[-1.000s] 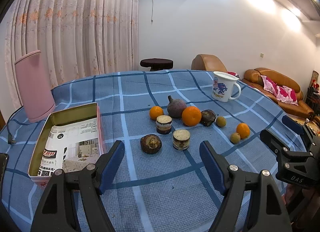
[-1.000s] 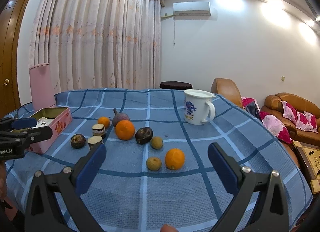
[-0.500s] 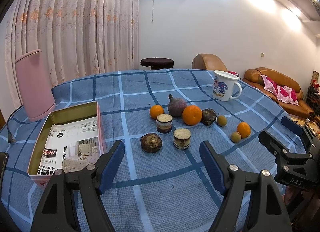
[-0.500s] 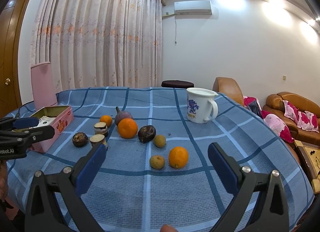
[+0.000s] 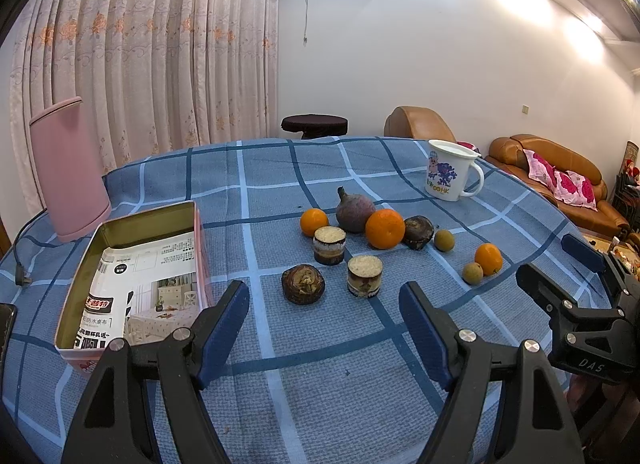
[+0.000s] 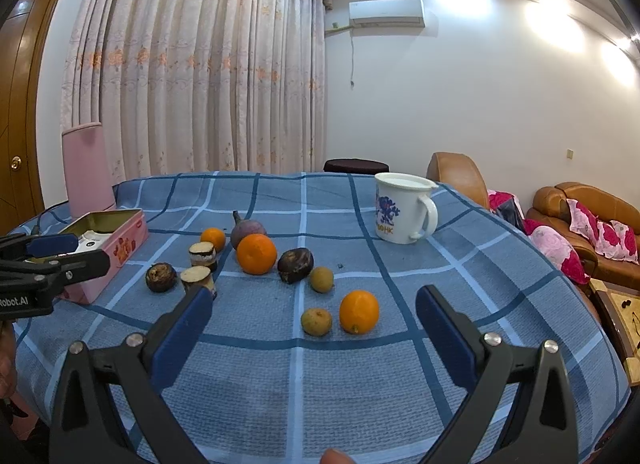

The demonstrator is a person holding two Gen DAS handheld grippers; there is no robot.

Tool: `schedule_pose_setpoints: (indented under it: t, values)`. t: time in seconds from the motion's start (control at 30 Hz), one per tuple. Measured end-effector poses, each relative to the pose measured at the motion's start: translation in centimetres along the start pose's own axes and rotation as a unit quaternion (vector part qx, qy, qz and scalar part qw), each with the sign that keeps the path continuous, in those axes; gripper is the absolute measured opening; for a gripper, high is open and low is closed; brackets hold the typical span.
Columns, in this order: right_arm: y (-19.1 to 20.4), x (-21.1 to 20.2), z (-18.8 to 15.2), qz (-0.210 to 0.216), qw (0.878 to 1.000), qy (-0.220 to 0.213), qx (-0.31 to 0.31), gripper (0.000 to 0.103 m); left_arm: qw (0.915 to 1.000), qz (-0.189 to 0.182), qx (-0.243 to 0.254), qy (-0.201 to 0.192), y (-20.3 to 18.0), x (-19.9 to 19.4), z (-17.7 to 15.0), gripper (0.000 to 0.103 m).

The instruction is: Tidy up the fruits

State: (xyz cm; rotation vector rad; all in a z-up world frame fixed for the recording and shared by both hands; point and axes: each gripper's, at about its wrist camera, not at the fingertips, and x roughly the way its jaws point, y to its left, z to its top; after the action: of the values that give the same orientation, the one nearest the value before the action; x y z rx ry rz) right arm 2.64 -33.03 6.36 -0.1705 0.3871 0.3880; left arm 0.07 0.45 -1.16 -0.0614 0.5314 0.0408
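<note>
Several fruits lie on the blue checked tablecloth: a large orange (image 5: pixel 385 228) (image 6: pixel 256 254), a small orange (image 5: pixel 314 222), a purple fruit (image 5: pixel 354 210), dark round fruits (image 5: pixel 302 284) (image 5: pixel 418 231), two cut stubs (image 5: pixel 364 270) (image 5: pixel 329 244), and near the right an orange (image 6: pixel 359 311) beside a brown longan (image 6: pixel 316 321). An open pink tin (image 5: pixel 140 276) (image 6: pixel 108 248) lined with printed paper sits at the left. My left gripper (image 5: pixel 324 328) is open, just short of the nearest fruits. My right gripper (image 6: pixel 314 328) is open, close to the longan and orange.
A white mug (image 5: pixel 450 175) (image 6: pixel 402 207) stands at the far right of the table. A pink upright container (image 5: pixel 68 167) with a cord stands behind the tin. Sofas (image 5: pixel 560 179) and a small dark stool (image 5: pixel 314 123) lie beyond the table edge.
Both grippers have crept slightly forward toward the fruits, which look a little larger; jaws stay open and nothing on the table has moved.
</note>
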Motion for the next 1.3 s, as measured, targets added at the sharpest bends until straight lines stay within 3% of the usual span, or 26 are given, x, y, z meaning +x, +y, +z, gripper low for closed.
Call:
schedule_pose_setpoints:
  t: [0.73,1.1,1.3]
  values:
    - [-0.4,0.3,-0.2,0.016,1.000,0.010,0.011,0.103,0.9998,-0.004,0.012,0.013,-1.4,1.2,-0.2,0.079]
    - [-6.3,0.9,-1.0,-0.030,0.997,0.033,0.056,0.103,0.9950,-0.061,0.067,0.042,-7.9,4.8,0.8,0.078]
    - [-9.5,1.3,-1.6,-0.040,0.995,0.044,0.082,0.095,0.9879,-0.099,0.092,0.077,-12.0,8.2,1.3,0.078]
